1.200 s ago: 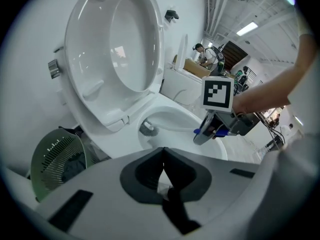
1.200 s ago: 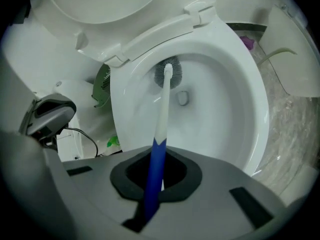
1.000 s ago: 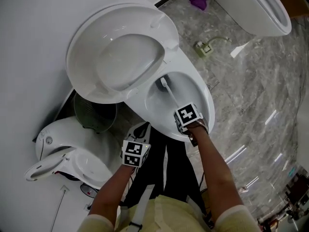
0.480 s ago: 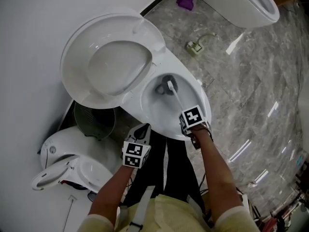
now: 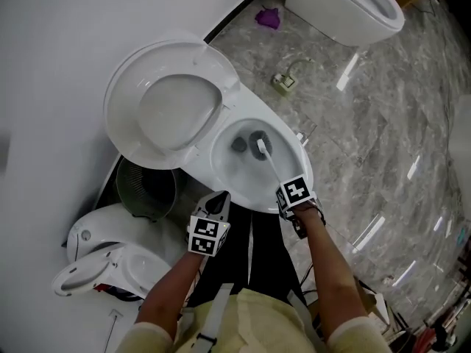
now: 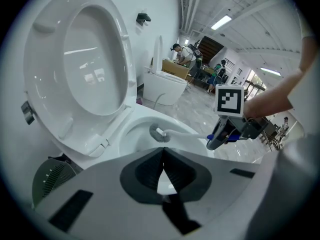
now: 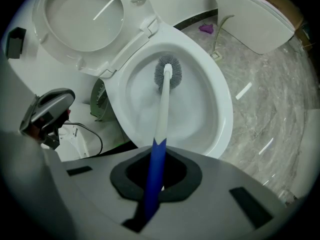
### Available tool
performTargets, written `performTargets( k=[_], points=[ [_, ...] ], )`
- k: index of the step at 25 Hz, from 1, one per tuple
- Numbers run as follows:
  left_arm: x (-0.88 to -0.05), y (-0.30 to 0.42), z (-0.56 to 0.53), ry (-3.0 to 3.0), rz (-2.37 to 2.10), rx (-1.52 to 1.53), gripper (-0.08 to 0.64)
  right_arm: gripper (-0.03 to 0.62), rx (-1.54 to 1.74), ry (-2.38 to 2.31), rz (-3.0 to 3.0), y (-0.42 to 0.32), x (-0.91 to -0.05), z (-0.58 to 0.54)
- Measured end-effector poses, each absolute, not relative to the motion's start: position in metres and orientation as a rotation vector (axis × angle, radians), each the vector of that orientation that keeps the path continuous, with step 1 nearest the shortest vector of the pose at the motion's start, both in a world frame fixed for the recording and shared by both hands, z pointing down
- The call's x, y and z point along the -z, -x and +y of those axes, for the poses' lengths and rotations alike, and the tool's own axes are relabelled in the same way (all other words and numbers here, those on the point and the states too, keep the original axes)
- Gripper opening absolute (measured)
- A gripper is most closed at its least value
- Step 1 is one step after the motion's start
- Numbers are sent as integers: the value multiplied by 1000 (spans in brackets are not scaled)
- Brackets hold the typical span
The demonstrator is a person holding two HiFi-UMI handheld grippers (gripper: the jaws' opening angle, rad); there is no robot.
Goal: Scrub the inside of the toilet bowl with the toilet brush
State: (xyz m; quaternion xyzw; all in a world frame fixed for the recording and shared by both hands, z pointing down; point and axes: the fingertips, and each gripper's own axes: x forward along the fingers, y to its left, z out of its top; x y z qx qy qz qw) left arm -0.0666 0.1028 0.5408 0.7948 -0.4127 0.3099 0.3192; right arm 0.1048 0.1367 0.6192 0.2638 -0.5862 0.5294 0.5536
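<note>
Grey marble floor [image 5: 383, 116] runs around a white toilet bowl [image 7: 226, 115], its seat and lid [image 5: 165, 109] tipped up against the wall. The right gripper [image 7: 156, 176] clamps the blue handle end of the toilet brush [image 7: 162, 109]. The brush's white shaft slants down into the bowl, and its grey bristle head lies toward the bowl's back edge, beside the drain. The left gripper [image 6: 163, 170] hangs just off the front rim's left side, its 2 jaws pressed together on nothing.
</note>
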Motion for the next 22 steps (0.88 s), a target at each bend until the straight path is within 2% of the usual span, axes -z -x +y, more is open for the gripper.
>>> performTargets(
  k=[22],
  points=[
    [-444, 42, 111, -2203, -1082, -779, 12, 15, -1274, -718, -1585, -111, -479, 141]
  ],
)
